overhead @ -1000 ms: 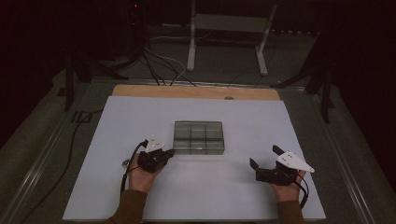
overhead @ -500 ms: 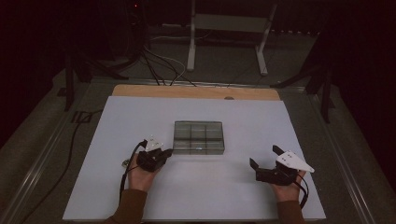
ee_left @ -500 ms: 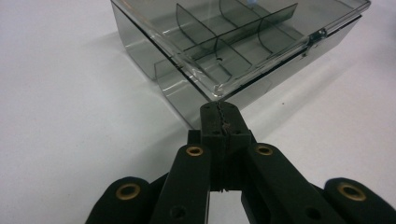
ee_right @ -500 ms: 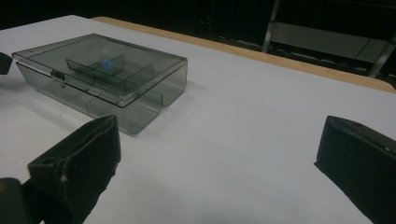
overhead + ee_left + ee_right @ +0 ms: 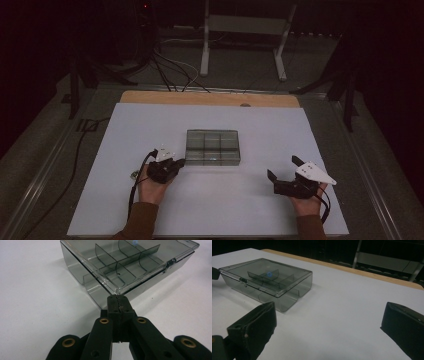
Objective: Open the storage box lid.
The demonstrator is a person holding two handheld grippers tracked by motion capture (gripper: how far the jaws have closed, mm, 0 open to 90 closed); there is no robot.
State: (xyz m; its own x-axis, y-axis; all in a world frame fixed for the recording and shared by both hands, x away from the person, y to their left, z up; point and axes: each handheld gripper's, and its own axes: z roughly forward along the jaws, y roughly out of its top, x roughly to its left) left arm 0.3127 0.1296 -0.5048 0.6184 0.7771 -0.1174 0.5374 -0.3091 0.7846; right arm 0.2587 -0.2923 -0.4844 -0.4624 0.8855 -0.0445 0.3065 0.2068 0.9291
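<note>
Jaws pressed together, left gripper [image 5: 117, 298] noses the box [image 5: 212, 147] corner at one o'clock; right gripper [image 5: 284, 174], spread, sits well apart.

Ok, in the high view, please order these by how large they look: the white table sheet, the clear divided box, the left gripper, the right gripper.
1. White table sheet
2. Clear divided box
3. Right gripper, open
4. Left gripper, shut

The two grippers look similar; the right one seems larger mainly through its spread jaws.
</note>
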